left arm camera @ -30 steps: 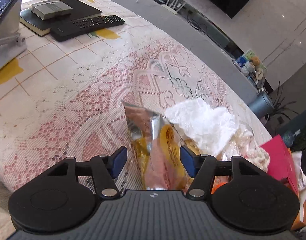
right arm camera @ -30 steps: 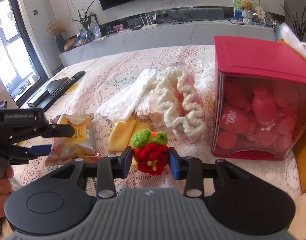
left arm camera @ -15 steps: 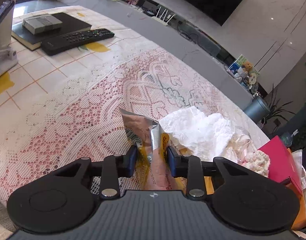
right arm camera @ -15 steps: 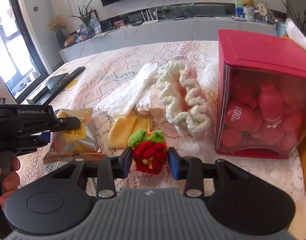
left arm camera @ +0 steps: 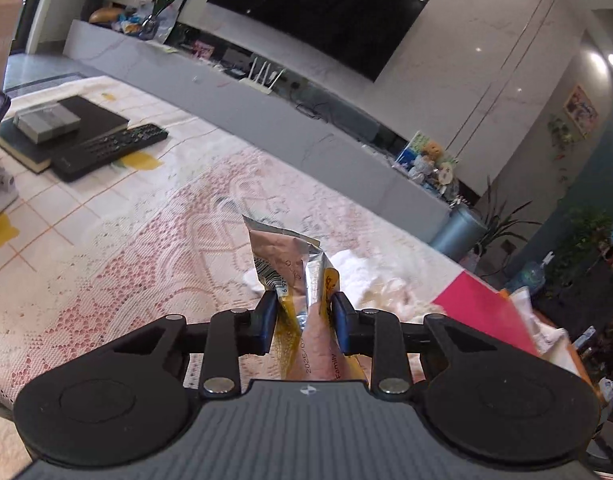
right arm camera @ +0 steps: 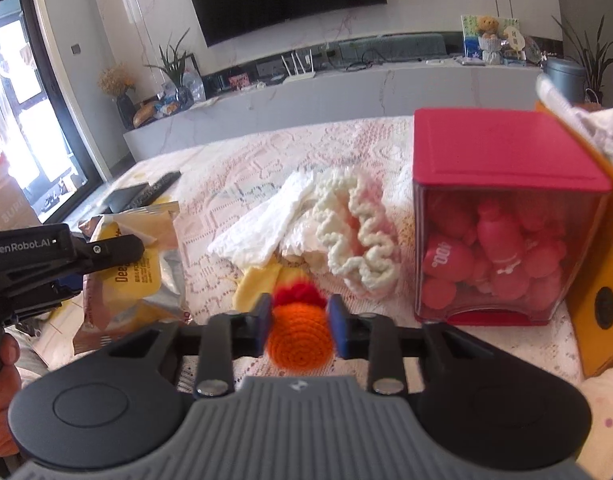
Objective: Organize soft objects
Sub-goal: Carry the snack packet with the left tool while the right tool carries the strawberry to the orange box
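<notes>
Black gripper (right arm camera: pixel 299 322) – blue pads (right arm camera: pixel 335 320), silver screws, ribbed grey housing

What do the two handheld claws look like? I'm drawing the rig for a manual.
The left claw and right claw match: blue pads on black fingers, black linkage bars with silver rivets, round black discs either side, and a ribbed grey body bearing a small logo. Seen from the side, the left claw's black housing reads "GenRobot.AI" in white.

The snack packet (left arm camera: pixel 290 264) is crinkled glossy foil with a silvery seam, and the small toy (right arm camera: pixel 300 340) is rough crocheted yarn in orange and red. A lace cloth (left arm camera: pixel 146 248) with an open, holed weave covers the surface; at two o'clock, the box (right arm camera: pixel 502 216) has a smooth matt red plastic lid over clear glossy walls.
</notes>
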Available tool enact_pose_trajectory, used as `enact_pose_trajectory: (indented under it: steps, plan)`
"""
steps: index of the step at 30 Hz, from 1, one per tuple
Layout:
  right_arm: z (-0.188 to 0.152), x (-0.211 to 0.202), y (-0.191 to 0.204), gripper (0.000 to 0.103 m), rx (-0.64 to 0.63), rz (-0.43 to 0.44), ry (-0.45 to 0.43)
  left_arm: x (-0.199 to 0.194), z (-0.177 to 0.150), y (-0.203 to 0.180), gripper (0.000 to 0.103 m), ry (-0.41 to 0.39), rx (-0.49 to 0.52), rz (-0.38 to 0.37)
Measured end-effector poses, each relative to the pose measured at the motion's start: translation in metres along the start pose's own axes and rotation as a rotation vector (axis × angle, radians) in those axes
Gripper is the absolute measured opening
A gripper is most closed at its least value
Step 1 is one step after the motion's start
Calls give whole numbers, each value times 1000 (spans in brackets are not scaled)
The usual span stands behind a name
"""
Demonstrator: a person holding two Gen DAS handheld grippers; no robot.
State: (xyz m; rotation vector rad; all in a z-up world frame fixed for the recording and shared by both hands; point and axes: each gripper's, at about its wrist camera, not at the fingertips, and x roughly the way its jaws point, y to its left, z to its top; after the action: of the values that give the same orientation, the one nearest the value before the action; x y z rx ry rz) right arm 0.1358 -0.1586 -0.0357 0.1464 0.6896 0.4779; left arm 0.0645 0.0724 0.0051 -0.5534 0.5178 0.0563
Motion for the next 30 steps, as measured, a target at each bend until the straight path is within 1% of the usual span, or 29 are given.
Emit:
enact_pose_trajectory:
  steps: [1,4,7,9,10,11,12,13,14,16,18,21,22,23,24,27,30]
  plan:
    - [2,-6,0,14,7,9,-15,-4,1,-5,33,-7,7,-12]
    - [5,-17,5,5,-27,4,-29,-11,2,-19,33,-18,40,-25]
    - [1,-18,3,6,-26,-5,-13,-11,5,-26,33,15,70,-6]
    - [-3,-16,-1,11,-19,-10,-4,-9,5,-25,33,49,78,12]
    - [-5,-14,-3,19,-15,-18,5,-9,4,-23,33,62,76,19]
    - [-6,-11,-4,41,-8,-25,18,-9,2,-20,33,72,71,25]
    - [-8,-9,-5,49,-5,-34,19,-8,0,-18,33,80,64,32]
    - [-9,-8,-6,55,-6,-41,19,-8,-2,-16,33,87,60,38]
    - [-10,-5,-6,56,-4,-42,31,-8,-4,-15,33,92,58,42]
    - [-10,2,-5,58,-12,-30,62,-7,-5,-13,33,100,55,47]
    - [-13,8,0,58,-39,-36,91,-7,-7,-13,33,105,57,49]
    - [-17,20,5,55,-74,-35,145,-6,-9,-14,32,111,64,49]
    - [-19,24,6,49,-84,-33,161,-7,-10,-15,32,112,66,48]
    - [-20,26,6,40,-89,-27,174,-7,-11,-16,32,114,67,49]
    - [-20,26,7,40,-92,-25,175,-7,-11,-16,32,115,67,49]
    - [-17,16,7,39,-89,-13,137,-10,-11,-18,32,109,68,45]
    - [-10,-2,7,39,-83,-3,77,-16,-7,-24,32,83,76,29]
